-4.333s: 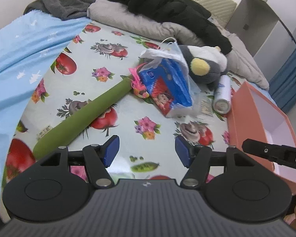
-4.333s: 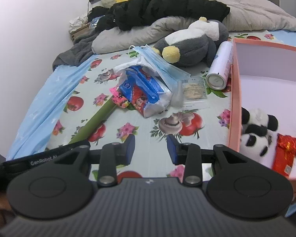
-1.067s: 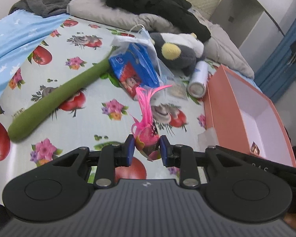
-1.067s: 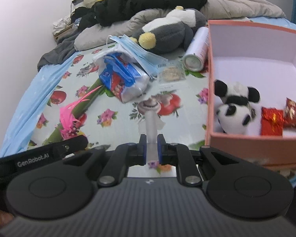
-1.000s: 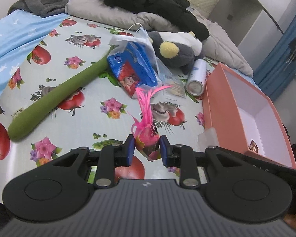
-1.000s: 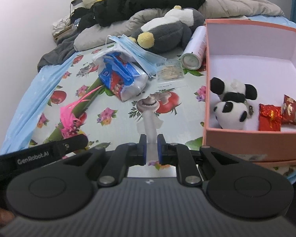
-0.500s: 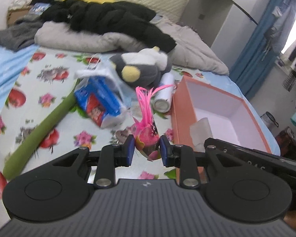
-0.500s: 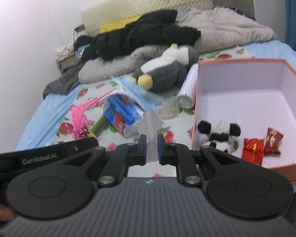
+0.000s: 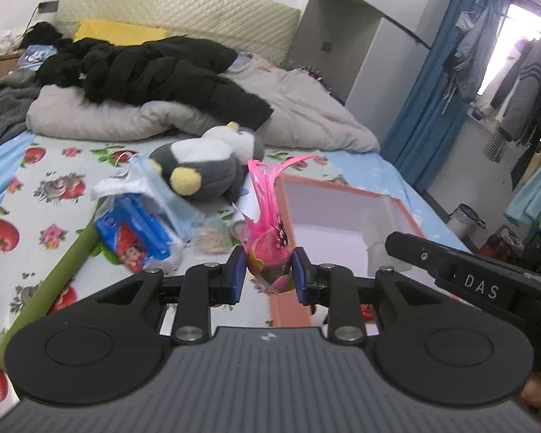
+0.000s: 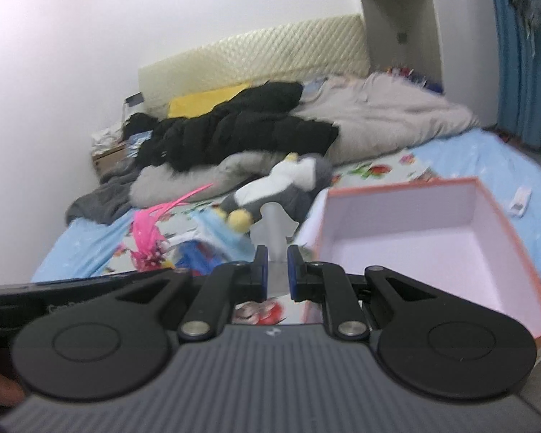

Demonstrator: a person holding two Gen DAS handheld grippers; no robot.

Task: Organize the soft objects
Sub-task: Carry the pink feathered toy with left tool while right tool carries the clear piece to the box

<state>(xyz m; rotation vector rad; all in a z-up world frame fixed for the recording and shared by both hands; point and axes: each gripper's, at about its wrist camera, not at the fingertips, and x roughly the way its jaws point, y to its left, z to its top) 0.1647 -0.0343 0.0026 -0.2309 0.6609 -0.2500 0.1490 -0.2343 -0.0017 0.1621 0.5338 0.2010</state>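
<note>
My left gripper (image 9: 269,276) is shut on a pink feathered toy (image 9: 267,249), held in the air near the left wall of the orange box (image 9: 288,301). The toy also shows in the right wrist view (image 10: 146,238). My right gripper (image 10: 277,270) is shut on a small translucent white piece (image 10: 272,229), held above the bed beside the orange box (image 10: 494,216), whose pale inside shows nothing in this view. A grey and white penguin plush (image 9: 205,166) lies on the bed behind the box. A long green plush stick (image 9: 50,281) lies at the left.
A blue and red tissue pack (image 9: 133,231) with a face mask (image 9: 162,195) on it lies on the flowered sheet. A black coat (image 9: 155,68) and a grey quilt (image 9: 299,115) fill the bed's far end. Blue curtains (image 9: 432,115) hang at the right.
Both grippers closed on their objects and have lifted them up off the sheet. The views have tilted up and toward the box, so the panda plush inside it has dropped out of view.
</note>
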